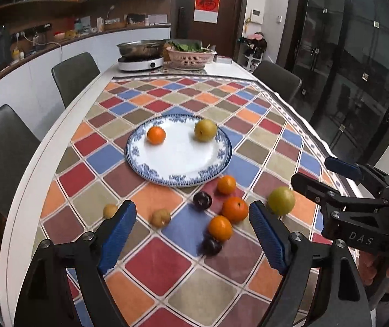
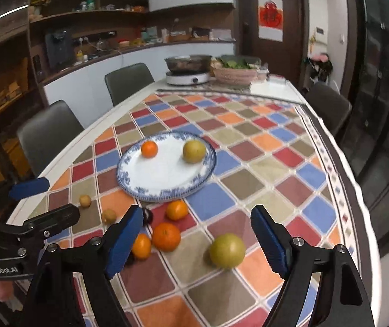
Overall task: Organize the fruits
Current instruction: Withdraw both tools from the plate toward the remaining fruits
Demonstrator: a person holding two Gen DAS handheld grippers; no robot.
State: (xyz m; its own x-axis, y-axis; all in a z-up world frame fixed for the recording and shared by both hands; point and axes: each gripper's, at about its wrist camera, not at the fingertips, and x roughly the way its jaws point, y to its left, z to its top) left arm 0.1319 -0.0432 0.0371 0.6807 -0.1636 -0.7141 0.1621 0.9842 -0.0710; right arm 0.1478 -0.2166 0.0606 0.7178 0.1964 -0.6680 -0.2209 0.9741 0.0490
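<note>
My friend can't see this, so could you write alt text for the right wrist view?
A blue-rimmed plate holds an orange and a pear. Nearer, loose oranges and another pear lie on the checkered tablecloth, beyond the right gripper, open and empty.

A plate sits mid-table on the tablecloth; on it, an orange lies left and a pear right, well apart; before the plate lie three more oranges, two plums and a second pear furthest right; two small fruits lie to the left; behind, at the table's far end, a cooker with a pot stands left of a basket; chairs line the left side.
</note>
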